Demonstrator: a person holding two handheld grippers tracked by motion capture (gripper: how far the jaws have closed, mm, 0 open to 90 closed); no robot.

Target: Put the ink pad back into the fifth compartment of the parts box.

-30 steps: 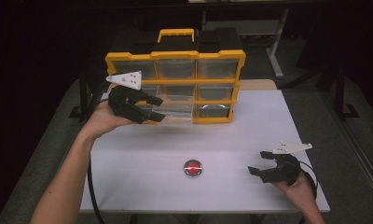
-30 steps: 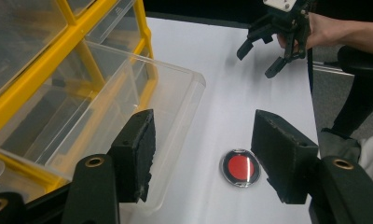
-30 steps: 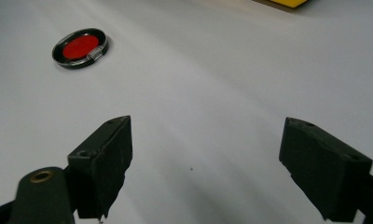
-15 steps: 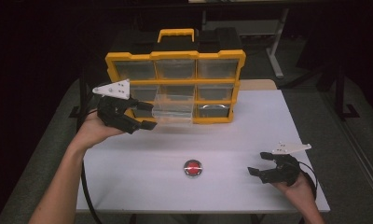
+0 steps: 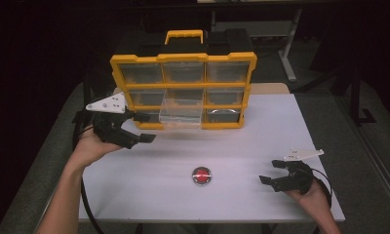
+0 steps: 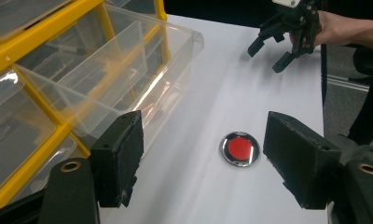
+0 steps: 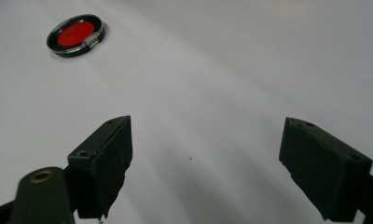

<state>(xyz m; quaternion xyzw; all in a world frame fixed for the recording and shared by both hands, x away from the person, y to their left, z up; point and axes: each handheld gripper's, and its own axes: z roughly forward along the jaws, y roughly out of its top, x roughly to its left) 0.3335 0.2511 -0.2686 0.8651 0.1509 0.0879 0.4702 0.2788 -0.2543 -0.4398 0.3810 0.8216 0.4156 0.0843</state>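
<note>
A: Where is the clear drawer found?

B: It is seen pulled partway out of the middle column of the yellow organizer, in its lower rows, jutting toward the near side over the white table. In the left gripper view the drawer is shown just beyond the left-hand pad, apart from it.

A: And the left gripper?

B: It is held to the left of the drawer, near the organizer's lower left corner. Its jaws are spread wide, having just been opening, and nothing is caught between them; bare tabletop and the red disc are seen through the gap.

A: Where is that disc placed?

B: It lies flat on the table, well apart from the organizer, between the two hands and nearer the front edge.

A: What of the right gripper?

B: It is held low at the table's near right corner, pointed toward the disc. Its jaws are parted too, with only white surface between them; the disc is seen well ahead of it.
</note>
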